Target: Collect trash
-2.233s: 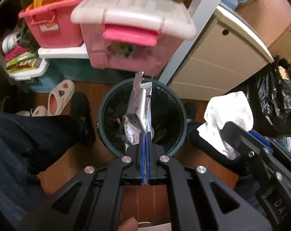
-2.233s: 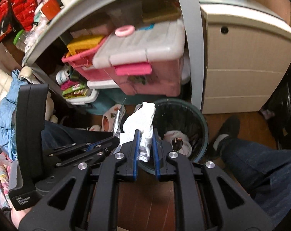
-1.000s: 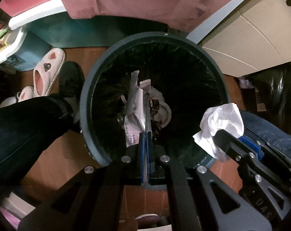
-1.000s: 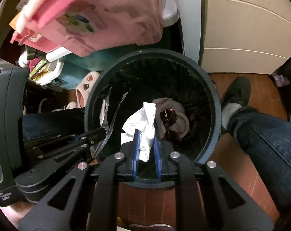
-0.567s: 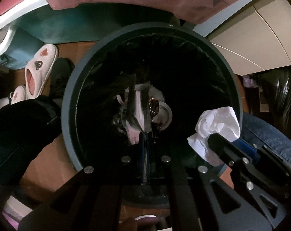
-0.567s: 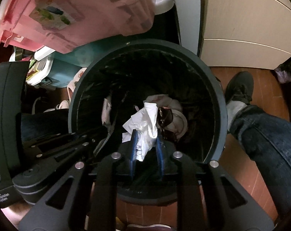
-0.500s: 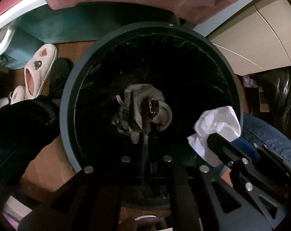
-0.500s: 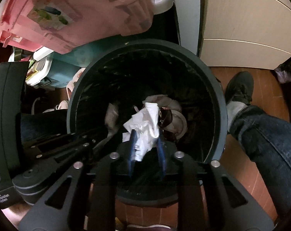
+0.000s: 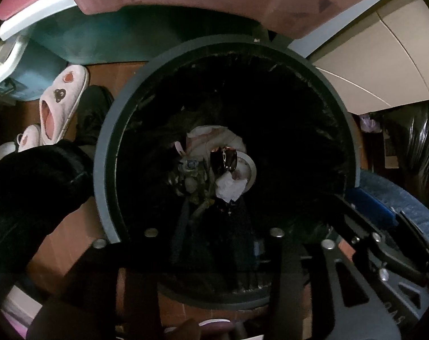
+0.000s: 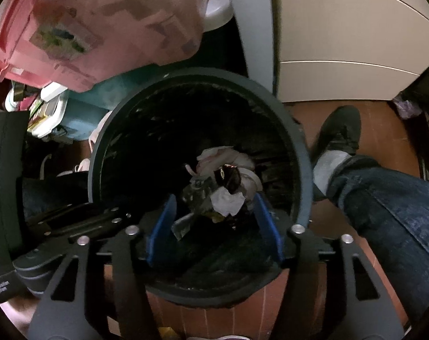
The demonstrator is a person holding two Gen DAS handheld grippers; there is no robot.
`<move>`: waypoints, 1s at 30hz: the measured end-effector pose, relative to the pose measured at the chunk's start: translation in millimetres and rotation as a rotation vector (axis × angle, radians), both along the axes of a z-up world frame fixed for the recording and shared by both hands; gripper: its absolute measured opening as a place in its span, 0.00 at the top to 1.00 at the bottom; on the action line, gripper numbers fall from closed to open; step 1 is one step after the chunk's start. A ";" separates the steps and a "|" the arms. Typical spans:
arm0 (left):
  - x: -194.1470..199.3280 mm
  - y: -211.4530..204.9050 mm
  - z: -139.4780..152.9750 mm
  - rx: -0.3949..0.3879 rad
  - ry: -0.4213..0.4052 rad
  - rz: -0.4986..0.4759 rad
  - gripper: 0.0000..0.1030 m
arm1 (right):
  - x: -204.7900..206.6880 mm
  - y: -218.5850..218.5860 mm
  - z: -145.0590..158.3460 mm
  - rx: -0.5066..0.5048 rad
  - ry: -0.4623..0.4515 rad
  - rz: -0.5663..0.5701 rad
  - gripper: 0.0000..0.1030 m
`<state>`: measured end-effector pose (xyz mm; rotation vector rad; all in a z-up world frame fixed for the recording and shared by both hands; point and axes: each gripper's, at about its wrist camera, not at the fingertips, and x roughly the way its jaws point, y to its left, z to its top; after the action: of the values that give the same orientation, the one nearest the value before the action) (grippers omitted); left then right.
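A round dark trash bin [image 9: 103,153] [image 10: 303,170] lined with a black bag sits on the floor below both grippers. The crumpled white tissue [image 9: 228,188] [image 10: 227,202] lies at the bottom among other trash. The silver wrapper [image 10: 183,225] lies beside it and is dim in the left wrist view [image 9: 198,195]. My left gripper [image 9: 214,226] is open and empty over the bin, its fingers in shadow. My right gripper [image 10: 214,221] is open and empty over the bin, with its blue pads [image 10: 160,226] wide apart.
Pink storage boxes [image 10: 86,22] and a teal box [image 9: 106,36] hang close above the bin's far rim. A cream cabinet [image 10: 342,42] stands at the right, with black bags [image 9: 412,147] beside it. Pink slippers [image 9: 61,102] and the person's legs [image 10: 384,215] flank the bin.
Both grippers lowered over the bin and opened. The silver wrapper and the white tissue dropped from them to the bottom of the bin.
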<state>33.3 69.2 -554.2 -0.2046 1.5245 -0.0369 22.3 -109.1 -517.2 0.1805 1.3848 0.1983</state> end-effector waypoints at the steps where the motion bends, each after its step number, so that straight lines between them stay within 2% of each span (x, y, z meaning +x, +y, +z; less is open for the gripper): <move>1: -0.5 -0.6 2.4 0.001 -0.004 0.000 0.57 | -0.9 -3.1 2.5 -0.008 -0.006 -0.008 0.30; 5: -3.2 -2.1 16.1 0.008 -0.032 0.002 0.45 | -5.4 -16.1 14.8 -0.013 -0.027 -0.049 0.16; 7: -4.7 -3.2 24.3 0.023 -0.047 0.007 0.29 | -8.1 -22.4 22.9 -0.009 -0.040 -0.070 0.11; 13: -13.4 -8.2 57.4 0.045 -0.105 0.006 0.17 | -15.7 -30.8 50.1 -0.004 -0.089 -0.081 0.07; 21: -29.2 -15.9 116.1 0.068 -0.209 0.014 0.12 | -32.1 -38.1 103.1 0.016 -0.197 -0.085 0.07; 30: -48.7 -25.2 190.0 0.074 -0.339 0.017 0.12 | -51.4 -48.2 167.7 0.048 -0.322 -0.094 0.06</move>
<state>-15.4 43.9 -364.2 -0.1438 1.1841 -0.0018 -29.1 -157.3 -349.5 0.2415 1.0496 0.1739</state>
